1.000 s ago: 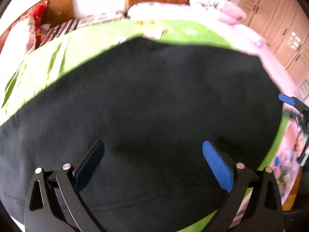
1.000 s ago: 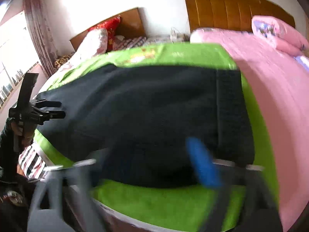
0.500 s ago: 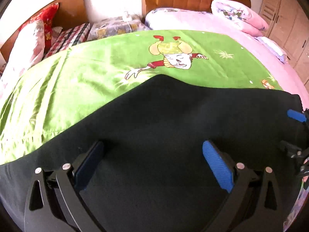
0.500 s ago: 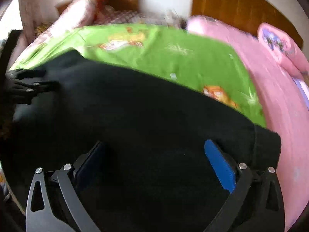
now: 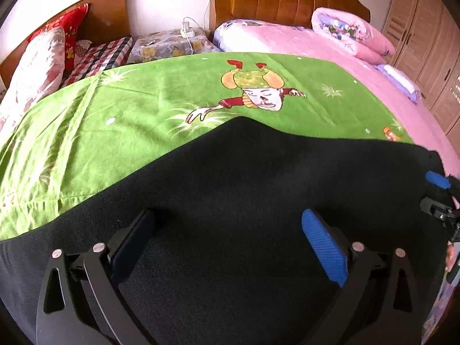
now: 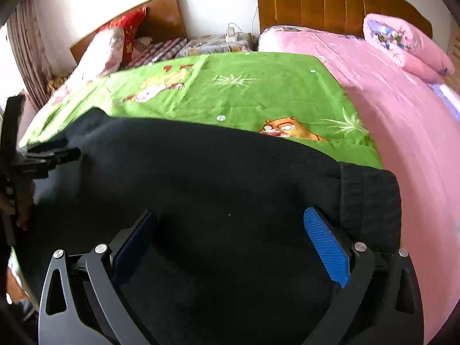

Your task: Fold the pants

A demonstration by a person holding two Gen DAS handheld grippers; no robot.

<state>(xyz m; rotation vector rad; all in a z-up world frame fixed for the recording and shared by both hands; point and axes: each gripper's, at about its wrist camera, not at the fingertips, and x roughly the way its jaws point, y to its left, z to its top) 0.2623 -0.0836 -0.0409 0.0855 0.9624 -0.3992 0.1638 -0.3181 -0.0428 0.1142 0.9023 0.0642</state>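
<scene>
Black pants (image 5: 258,189) lie spread across a green cartoon blanket (image 5: 143,109) on the bed. In the left wrist view my left gripper (image 5: 230,241) hovers low over the dark cloth, jaws wide apart, nothing between them. The right gripper's blue tip (image 5: 437,179) shows at that view's right edge. In the right wrist view the pants (image 6: 215,178) fill the lower half, with the ribbed waistband (image 6: 371,198) at right. My right gripper (image 6: 235,238) stands open over the fabric beside the waistband. The left gripper (image 6: 51,155) appears at the far left edge.
A pink quilt (image 5: 302,40) and pink pillows (image 5: 353,34) cover the bed to the right. A red pillow (image 5: 69,28) and checked bedding lie at back left. Wooden headboards (image 5: 287,0) and wardrobe doors (image 5: 425,40) stand behind.
Both grippers pulled back and lower over the pants, so more green blanket shows beyond the cloth. The right view has steadied from its blur. Both stayed open.
</scene>
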